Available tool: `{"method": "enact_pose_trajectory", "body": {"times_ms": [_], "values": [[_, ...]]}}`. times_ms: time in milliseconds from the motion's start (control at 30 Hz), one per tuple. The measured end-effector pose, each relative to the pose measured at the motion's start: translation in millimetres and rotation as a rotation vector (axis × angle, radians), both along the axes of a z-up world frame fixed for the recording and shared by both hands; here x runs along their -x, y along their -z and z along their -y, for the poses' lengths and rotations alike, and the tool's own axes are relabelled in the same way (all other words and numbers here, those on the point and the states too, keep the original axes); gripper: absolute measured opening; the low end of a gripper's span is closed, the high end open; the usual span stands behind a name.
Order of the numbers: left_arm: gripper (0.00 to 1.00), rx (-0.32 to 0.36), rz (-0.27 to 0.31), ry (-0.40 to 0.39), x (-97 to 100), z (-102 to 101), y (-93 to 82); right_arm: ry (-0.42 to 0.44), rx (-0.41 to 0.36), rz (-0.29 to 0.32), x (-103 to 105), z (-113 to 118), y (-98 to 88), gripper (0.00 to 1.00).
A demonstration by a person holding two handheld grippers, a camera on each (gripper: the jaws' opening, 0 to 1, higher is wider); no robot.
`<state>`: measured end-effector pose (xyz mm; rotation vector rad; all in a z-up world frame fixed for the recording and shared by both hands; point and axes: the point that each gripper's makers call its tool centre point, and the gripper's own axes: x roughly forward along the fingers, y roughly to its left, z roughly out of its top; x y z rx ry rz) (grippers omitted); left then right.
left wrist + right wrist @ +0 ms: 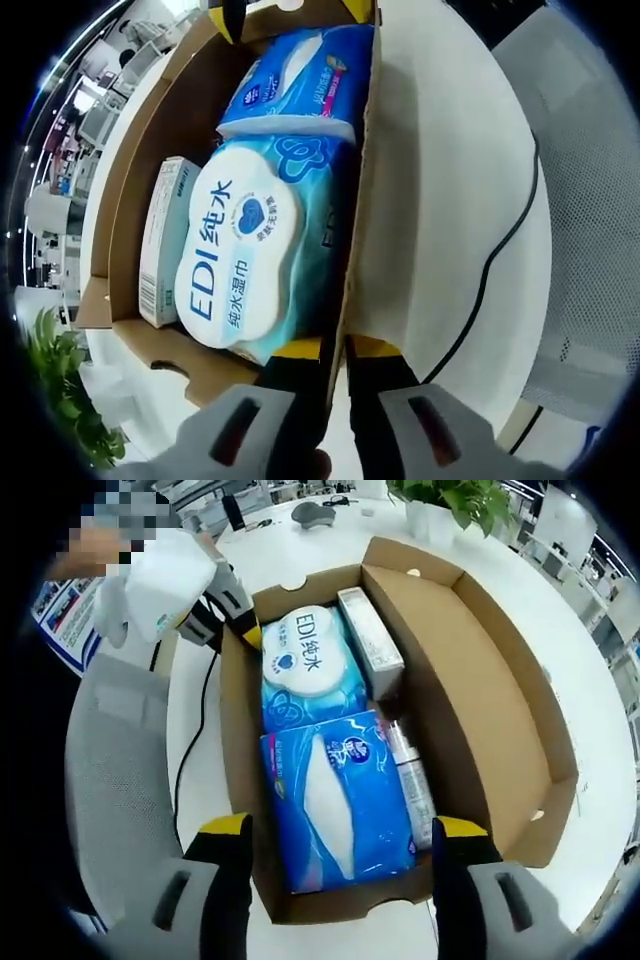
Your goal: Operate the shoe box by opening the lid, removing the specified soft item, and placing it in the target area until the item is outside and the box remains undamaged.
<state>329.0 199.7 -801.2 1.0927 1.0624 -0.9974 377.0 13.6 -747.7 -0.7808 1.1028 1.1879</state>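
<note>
Shoe box (480,710) sits open on the white bench (300,550), lid already folded back, so the opening step looks done and removal is in hand. Inside: wet wipes pack (300,665) with the white flip lid at one end, blue tissue pack (335,800) at the other end, a slim white carton (370,640) and a small tube (408,770) along the far wall.

Left gripper (335,350) pinches the box's side wall at its corner, jaws narrow and clamped on the cardboard, steadying it; the same gripper shows in the right gripper view at the box's far corner. Right gripper (340,845) hangs over the tissue pack, jaws wide, one on each side of it, nothing held.

Which soft item is specified cannot be told; the tissue pack sits right under the open jaws. Likely next: lower the right jaws around that pack, close gently, lift straight up clear of the walls while the left holds the box. A black cable (500,240) lies on the bench beside the box.
</note>
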Motion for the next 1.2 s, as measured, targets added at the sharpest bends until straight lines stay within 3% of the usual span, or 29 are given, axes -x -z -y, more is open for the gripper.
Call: {"method": "enact_pose_trajectory", "body": {"times_ms": [67,267,500,767,1200], "values": [[0.06,-0.001,0.001,-0.001,0.1,0,-0.3,-0.039,-0.003,0.01,-4,0,4.4,0.7],[0.06,-0.004,-0.001,-0.003,0.4,1,-0.4,-0.095,0.03,0.032,-8,-4,12.7,0.71],[0.06,-0.003,0.001,-0.004,0.8,0,-0.4,-0.044,0.071,-0.019,-7,-1,26.0,0.7],[0.06,-0.004,-0.002,-0.007,1.2,0,-0.7,-0.065,0.14,-0.021,-3,-3,42.1,0.67],[0.06,-0.013,-0.001,-0.017,1.3,0,0.3,-0.06,0.185,-0.039,1,-3,51.8,0.64]]}}
